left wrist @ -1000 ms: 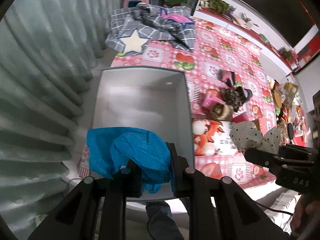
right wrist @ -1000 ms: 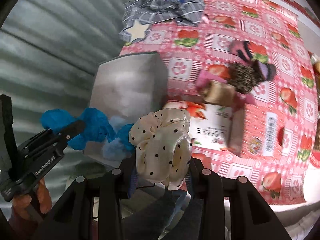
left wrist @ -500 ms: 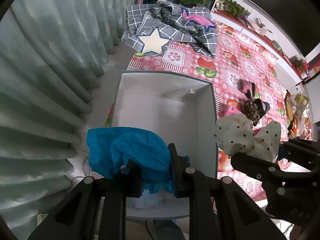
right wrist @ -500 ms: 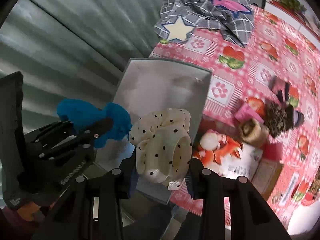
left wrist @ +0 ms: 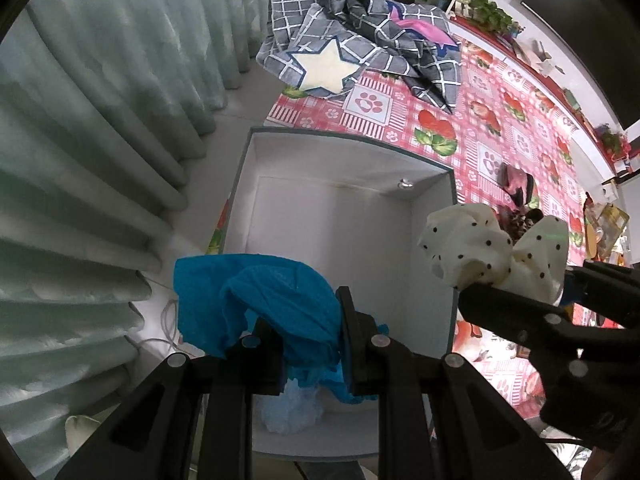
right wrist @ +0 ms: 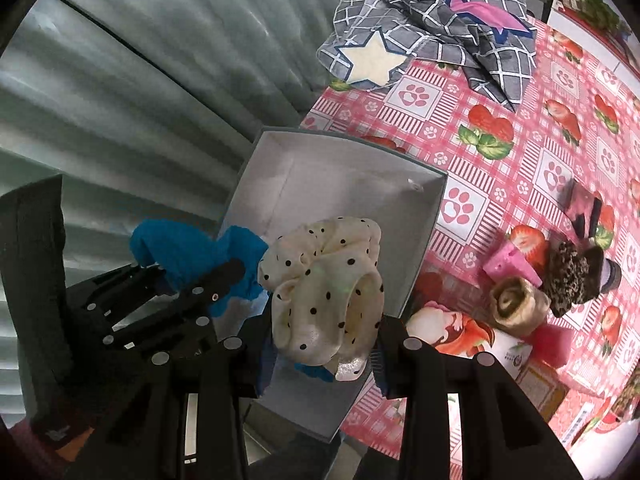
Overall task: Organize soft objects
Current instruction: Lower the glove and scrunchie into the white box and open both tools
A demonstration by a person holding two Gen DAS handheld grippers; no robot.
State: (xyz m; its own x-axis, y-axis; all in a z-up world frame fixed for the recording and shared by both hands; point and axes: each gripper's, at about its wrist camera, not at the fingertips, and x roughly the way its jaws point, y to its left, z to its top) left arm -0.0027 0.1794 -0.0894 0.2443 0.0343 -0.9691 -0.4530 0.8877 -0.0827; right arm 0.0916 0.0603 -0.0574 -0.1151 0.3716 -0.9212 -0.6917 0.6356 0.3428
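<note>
My left gripper [left wrist: 310,336] is shut on a blue mesh cloth [left wrist: 260,304] and holds it over the near end of an open grey box [left wrist: 332,216]. My right gripper [right wrist: 324,344] is shut on a cream polka-dot scrunchie [right wrist: 320,284] and holds it over the same box [right wrist: 340,176], by its right wall. The scrunchie also shows in the left wrist view [left wrist: 480,248], and the blue cloth in the right wrist view [right wrist: 188,248]. A pale blue plastic piece [left wrist: 288,408] lies on the box floor.
The box stands at the left edge of a pink strawberry tablecloth [right wrist: 520,120], next to grey curtains [left wrist: 80,120]. A grey checked star blanket [left wrist: 360,56] lies at the far end. Rolled socks and scrunchies [right wrist: 560,280] and a printed carton [right wrist: 480,344] lie to the right.
Both grippers have moved forward and left over the box with their loads. The scrunchie came from beside the box to above its right wall.
</note>
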